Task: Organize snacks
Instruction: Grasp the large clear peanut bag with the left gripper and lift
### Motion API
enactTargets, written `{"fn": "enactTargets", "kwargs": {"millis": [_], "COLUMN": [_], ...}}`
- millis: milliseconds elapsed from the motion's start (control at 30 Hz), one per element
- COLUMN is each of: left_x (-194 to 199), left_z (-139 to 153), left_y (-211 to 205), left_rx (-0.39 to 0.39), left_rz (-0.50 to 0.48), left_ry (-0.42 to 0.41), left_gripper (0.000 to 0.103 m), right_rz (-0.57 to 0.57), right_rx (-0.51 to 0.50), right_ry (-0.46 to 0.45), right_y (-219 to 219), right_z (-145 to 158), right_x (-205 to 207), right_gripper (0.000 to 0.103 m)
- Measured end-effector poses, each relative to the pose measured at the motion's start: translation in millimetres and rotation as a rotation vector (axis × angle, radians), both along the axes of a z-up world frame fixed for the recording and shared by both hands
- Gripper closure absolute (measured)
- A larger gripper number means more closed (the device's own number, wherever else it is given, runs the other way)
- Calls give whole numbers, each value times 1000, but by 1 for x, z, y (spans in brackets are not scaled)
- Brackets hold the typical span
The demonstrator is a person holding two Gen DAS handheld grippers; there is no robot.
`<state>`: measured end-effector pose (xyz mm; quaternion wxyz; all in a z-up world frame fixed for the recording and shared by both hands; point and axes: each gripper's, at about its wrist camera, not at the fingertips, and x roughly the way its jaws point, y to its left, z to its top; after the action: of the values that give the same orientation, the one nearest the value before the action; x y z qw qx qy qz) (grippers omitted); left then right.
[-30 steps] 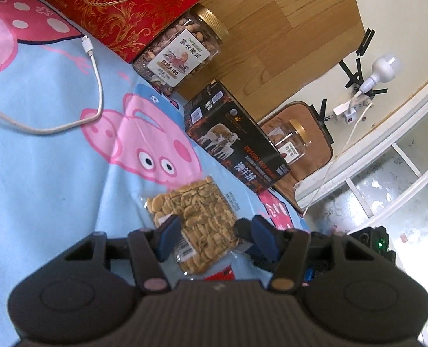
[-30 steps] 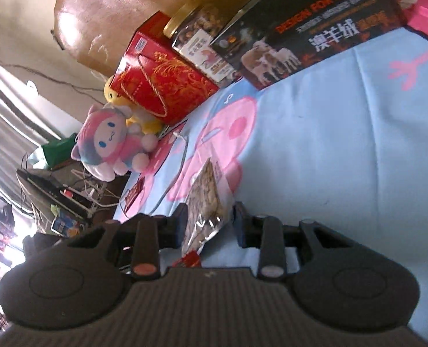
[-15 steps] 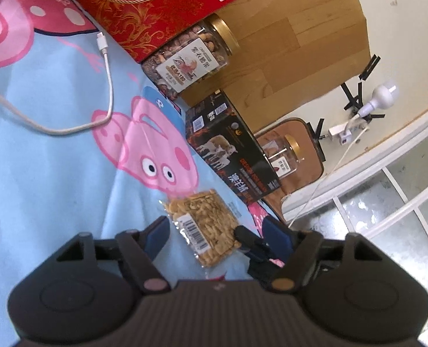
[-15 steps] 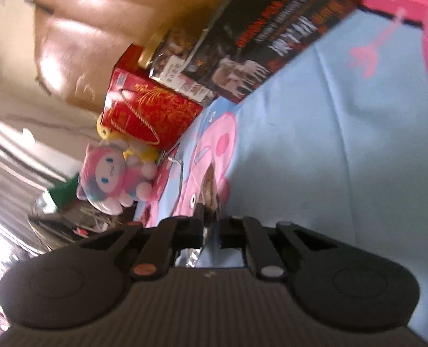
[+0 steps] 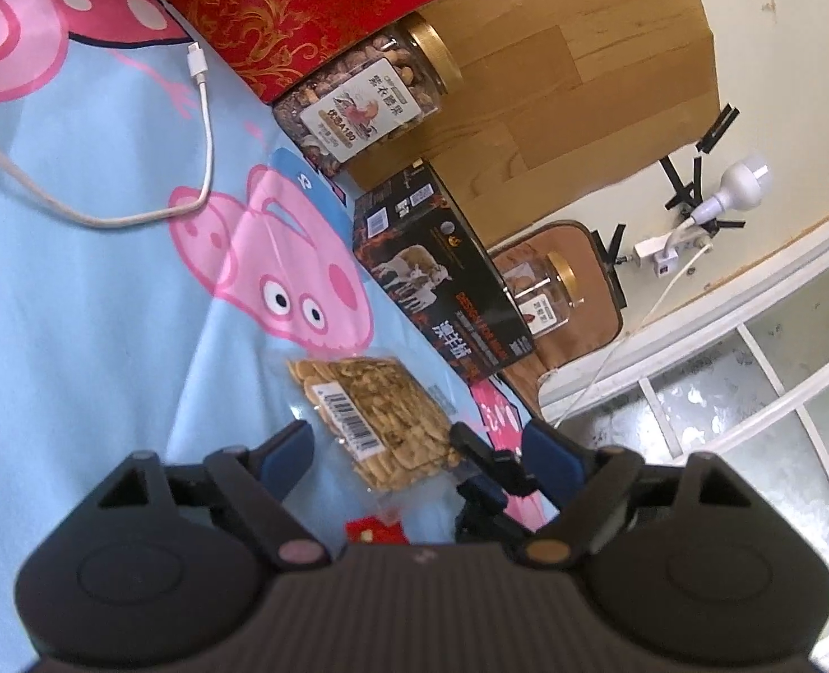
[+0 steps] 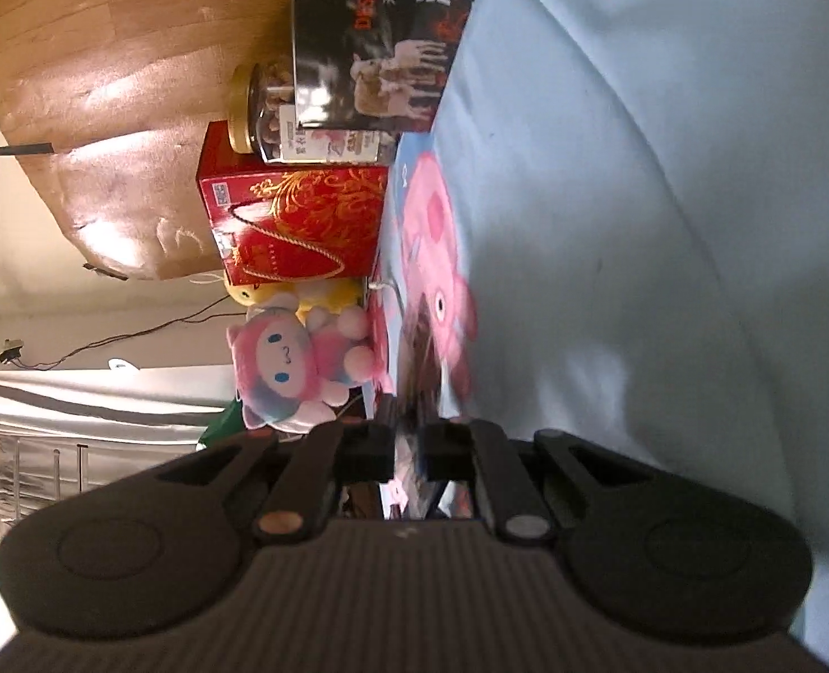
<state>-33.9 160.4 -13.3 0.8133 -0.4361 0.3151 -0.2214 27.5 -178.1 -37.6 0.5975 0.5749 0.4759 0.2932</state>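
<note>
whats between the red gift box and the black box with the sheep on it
A clear jar of nuts with a gold lid lies on its side between the red gift box and the black box, clearest in the left wrist view.

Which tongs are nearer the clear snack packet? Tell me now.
Right. The right tongs are clamped on the edge of the clear snack packet. The left tongs straddle it, jaws opening, pads clear of it.

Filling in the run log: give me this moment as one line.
left tongs: opening, clear of snack bag | right tongs: shut on snack bag | bag over blue bedsheet
</note>
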Motion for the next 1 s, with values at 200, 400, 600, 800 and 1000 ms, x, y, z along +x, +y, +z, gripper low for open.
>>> {"fn": "enactTargets", "kwargs": {"millis": [200,400,600,800,1000], "left_x": [-1,-4,-10,-6,4], "left_z": [-5,-3,-6,-6,-12], "left_y": [11,17,31,19,8], "left_rx": [-84,-67,-103,-98,-105], "left_rz": [12,25,54,23,-8], "left_ry": [5,-2,-4,-4,30], "left_gripper": [20,20,20,20,66], "right_rz": [-6,-23,-32,-9,32], "right_rx": [-12,19,44,71,12], "right_ry": [28,46,63,85,20], "right_y": [-2,-3,-4,3,10], "right_z": [-3,0,1,-1,8], "right_x": [-1,1,1,0,-2], "right_gripper": [94,94,94,94,94]}}
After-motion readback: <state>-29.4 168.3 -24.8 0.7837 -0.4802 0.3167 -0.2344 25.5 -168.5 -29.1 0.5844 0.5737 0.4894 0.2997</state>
